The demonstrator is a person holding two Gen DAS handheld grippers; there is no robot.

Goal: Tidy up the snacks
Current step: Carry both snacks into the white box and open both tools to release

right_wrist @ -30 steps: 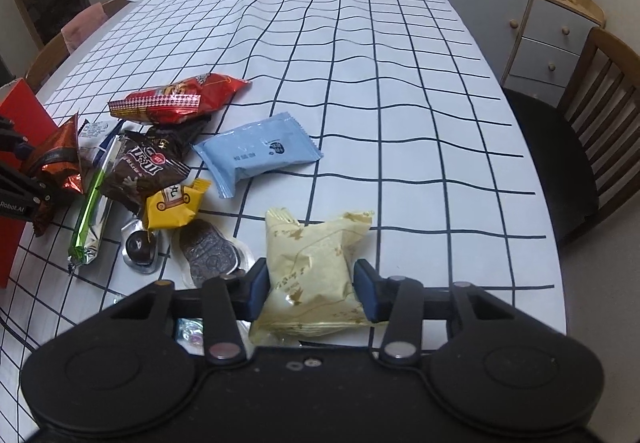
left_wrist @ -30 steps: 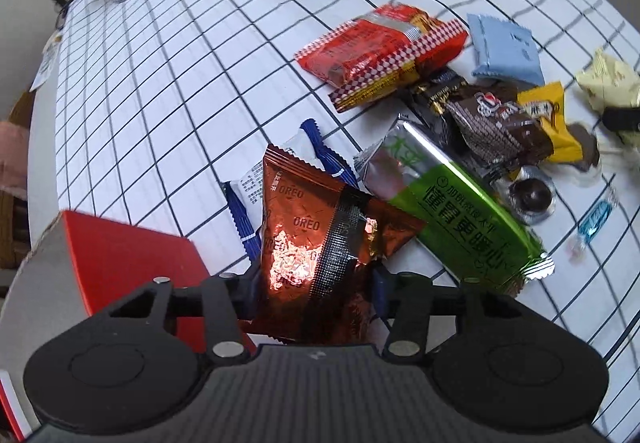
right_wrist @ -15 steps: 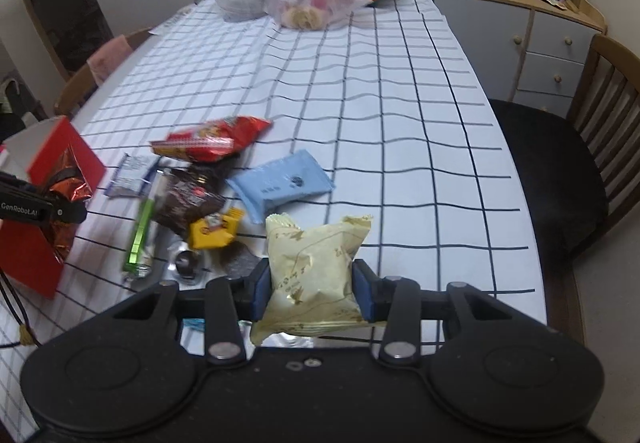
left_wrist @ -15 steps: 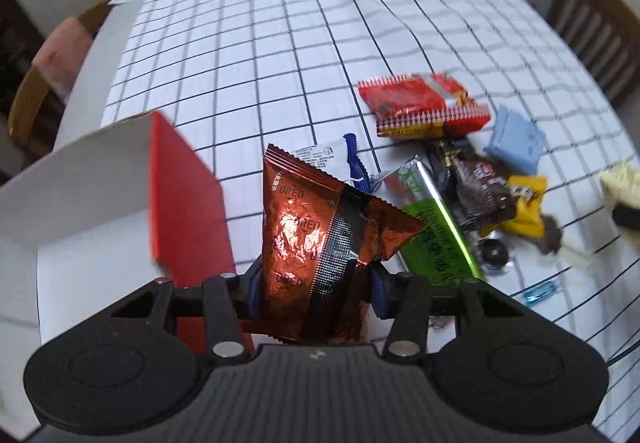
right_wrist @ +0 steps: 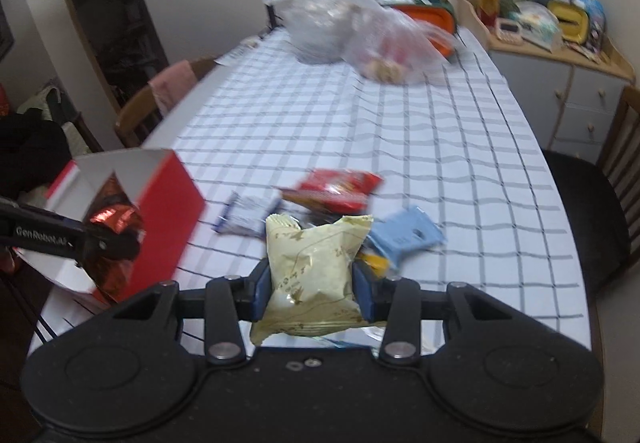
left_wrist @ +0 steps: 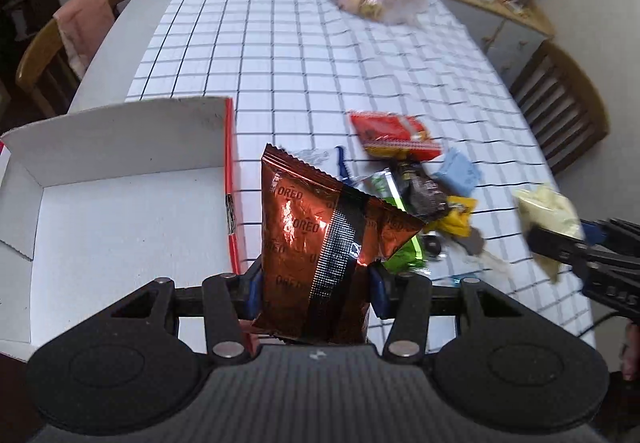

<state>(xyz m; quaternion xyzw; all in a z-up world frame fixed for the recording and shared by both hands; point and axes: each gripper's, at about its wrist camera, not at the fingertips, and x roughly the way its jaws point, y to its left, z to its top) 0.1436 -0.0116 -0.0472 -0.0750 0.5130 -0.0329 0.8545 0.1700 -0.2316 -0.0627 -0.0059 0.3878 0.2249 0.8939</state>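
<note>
Leftmost, at the desk's left edge, stands 1 open box (left_wrist: 120, 211), red outside and white inside, with nothing in it that I can see. Just right of its red wall the left gripper (left_wrist: 316, 293) hangs with its jaws narrowed on 1 copper Oreo packet (left_wrist: 320, 243), held upright above the desk and not yet over the box. Further right, near the desk's front edge, lies the loose pile (left_wrist: 416, 179): I count about 6 wrappers, namely 1 red, 1 blue-and-white, 1 green, 1 dark brown, 1 pale blue and 1 yellow, though blur may hide smaller sweets. At the far right the right gripper (right_wrist: 312, 291) has its jaws clamped on 1 cream packet (right_wrist: 312, 275), lifted clear. I judge the main risk to be both grippers heading for the same box and colliding, or the slick foil slipping from the pinch at its lower end.
</note>
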